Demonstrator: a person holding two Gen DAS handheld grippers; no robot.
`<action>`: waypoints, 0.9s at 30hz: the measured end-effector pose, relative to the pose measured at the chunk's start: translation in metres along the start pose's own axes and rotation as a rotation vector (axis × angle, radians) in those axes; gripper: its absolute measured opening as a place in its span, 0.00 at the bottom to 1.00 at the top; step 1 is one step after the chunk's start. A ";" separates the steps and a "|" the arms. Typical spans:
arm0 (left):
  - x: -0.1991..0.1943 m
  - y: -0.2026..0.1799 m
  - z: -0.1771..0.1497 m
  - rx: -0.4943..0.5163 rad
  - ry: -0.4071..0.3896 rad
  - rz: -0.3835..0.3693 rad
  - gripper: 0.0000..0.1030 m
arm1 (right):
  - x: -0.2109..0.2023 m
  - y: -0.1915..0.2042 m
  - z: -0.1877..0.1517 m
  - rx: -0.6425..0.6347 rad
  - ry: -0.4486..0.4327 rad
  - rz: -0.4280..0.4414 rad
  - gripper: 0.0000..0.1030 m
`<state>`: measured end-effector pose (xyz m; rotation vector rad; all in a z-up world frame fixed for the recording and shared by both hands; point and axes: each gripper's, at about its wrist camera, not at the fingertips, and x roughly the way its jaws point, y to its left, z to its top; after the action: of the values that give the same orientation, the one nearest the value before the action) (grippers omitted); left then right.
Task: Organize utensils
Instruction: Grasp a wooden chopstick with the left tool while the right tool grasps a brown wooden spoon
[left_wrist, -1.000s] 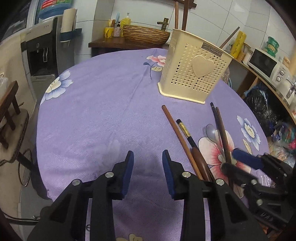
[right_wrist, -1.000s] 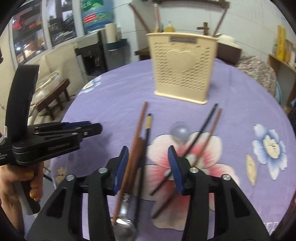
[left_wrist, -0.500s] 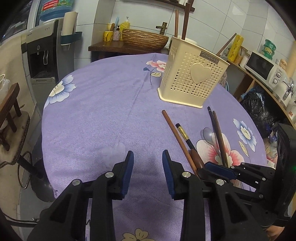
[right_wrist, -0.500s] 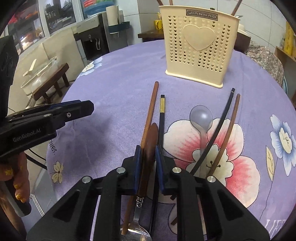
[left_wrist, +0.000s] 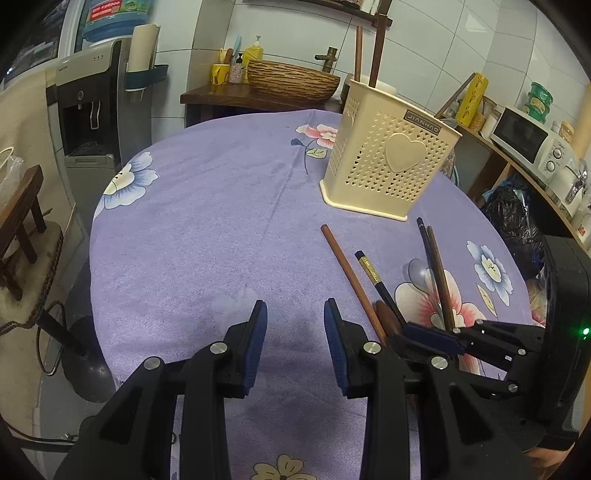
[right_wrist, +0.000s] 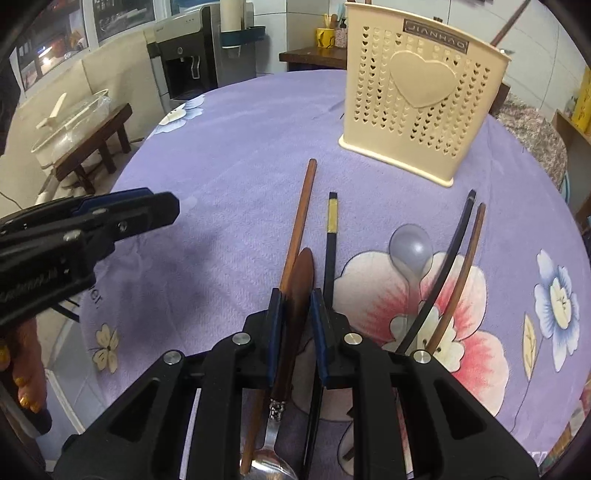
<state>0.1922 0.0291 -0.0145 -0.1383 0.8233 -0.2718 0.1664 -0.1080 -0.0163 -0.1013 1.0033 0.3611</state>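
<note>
Spoon, smooth wooden handle, pinched in R gripper pads.

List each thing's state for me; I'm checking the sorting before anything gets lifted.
Right claw: shut on the brown wooden-handled metal spoon.
Left claw: open, nothing in it.
Cream perforated plastic utensil holder: upright.
Long brown wooden chopstick: flat on the cloth.
Black gold-banded chopstick: flat.
</note>
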 end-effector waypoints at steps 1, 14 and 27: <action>0.000 0.000 0.000 0.001 0.000 0.001 0.32 | 0.000 -0.002 -0.001 0.005 0.008 0.016 0.17; 0.000 -0.006 0.002 0.010 0.003 -0.001 0.32 | 0.008 0.002 0.005 -0.006 -0.022 -0.073 0.22; 0.045 -0.024 0.023 -0.008 0.098 -0.042 0.32 | -0.024 -0.038 -0.019 0.205 -0.138 0.058 0.17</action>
<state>0.2337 -0.0067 -0.0252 -0.1507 0.9199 -0.3172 0.1521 -0.1543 -0.0097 0.1365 0.9028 0.3118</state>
